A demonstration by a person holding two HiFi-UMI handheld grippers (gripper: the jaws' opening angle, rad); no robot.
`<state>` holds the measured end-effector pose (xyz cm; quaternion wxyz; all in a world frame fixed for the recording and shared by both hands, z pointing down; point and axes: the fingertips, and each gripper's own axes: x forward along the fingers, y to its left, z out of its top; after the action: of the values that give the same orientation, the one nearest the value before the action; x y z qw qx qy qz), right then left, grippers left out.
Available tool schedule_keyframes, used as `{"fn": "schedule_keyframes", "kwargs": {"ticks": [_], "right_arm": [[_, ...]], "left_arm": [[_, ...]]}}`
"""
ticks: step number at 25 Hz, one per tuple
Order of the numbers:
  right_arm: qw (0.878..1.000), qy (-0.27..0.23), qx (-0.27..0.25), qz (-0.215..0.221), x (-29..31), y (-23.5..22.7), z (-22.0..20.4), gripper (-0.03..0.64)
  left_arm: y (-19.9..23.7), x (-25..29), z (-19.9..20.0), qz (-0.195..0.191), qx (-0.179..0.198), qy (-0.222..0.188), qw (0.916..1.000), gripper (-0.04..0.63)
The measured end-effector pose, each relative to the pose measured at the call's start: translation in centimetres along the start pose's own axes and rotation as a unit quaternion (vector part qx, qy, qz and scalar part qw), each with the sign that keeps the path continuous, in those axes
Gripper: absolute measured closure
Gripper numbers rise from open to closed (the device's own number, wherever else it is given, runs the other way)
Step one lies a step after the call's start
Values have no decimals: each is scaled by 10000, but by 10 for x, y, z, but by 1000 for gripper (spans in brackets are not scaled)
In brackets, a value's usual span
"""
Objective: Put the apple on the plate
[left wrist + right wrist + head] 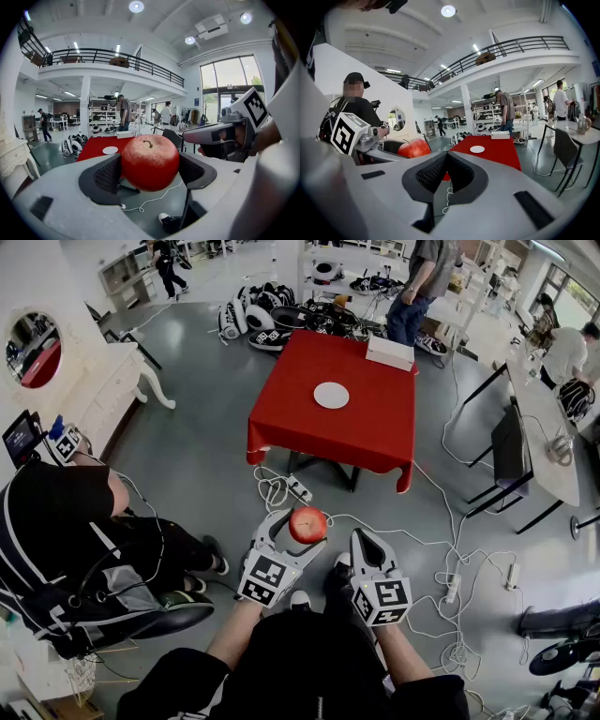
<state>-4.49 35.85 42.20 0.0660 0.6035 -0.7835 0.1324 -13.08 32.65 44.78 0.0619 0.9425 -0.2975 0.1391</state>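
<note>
- Overhead, the head view alone lays out the grey floor (197, 427), cables (441, 615) strewn across it, and the red table (375, 427) standing well ahead of both grippers.
- Only the two gripper views take in the railed balcony (108, 56) high over the hall.
- Seen from above, the left gripper (296, 531) just shows the apple (307, 524) at its tip. Its own view shows both pads (108, 176) pressed against the fruit's sides, so it is clamped firmly.
- Likewise the right gripper (364, 538) looks narrow from above. Its own view shows its jaws closed on each other, with the fruit off to its left.
- Both forearms (236, 634) reach forward from the body, the grippers side by side and near each other, noses tipped slightly down toward the table.
- Held stem up, the apple hangs over the floor, well short of the table.
- Smallest, the white plate (331, 395) lies near the table's middle, with a white box (390, 352) at the far edge beyond it.
</note>
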Motion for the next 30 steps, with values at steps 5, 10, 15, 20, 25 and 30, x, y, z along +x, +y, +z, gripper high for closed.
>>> {"fn": "schedule_keyframes", "kwargs": {"ticks": [5, 10, 15, 20, 25, 30], "right_arm": [[10000, 23, 1, 27, 1, 2, -4, 606], [9999, -52, 151, 29, 2, 0, 0, 606], [9998, -14, 209, 66, -1, -4, -4, 606], [9997, 67, 222, 89, -1, -1, -10, 606], [9996, 92, 225, 110, -1, -2, -13, 606], [9995, 141, 240, 172, -1, -1, -14, 606]], "left_arm": [[-2, -1, -5, -33, 13, 71, 10000, 209], [0, 1, -2, -29, -13, 25, 10000, 209], [-5, 2, -5, -37, -13, 107, 9999, 209], [-6, 2, -7, -47, -17, 107, 9999, 209], [-9, 5, -9, -57, -6, 148, 9999, 209], [-10, 5, -9, -48, -26, 163, 9999, 209]]}}
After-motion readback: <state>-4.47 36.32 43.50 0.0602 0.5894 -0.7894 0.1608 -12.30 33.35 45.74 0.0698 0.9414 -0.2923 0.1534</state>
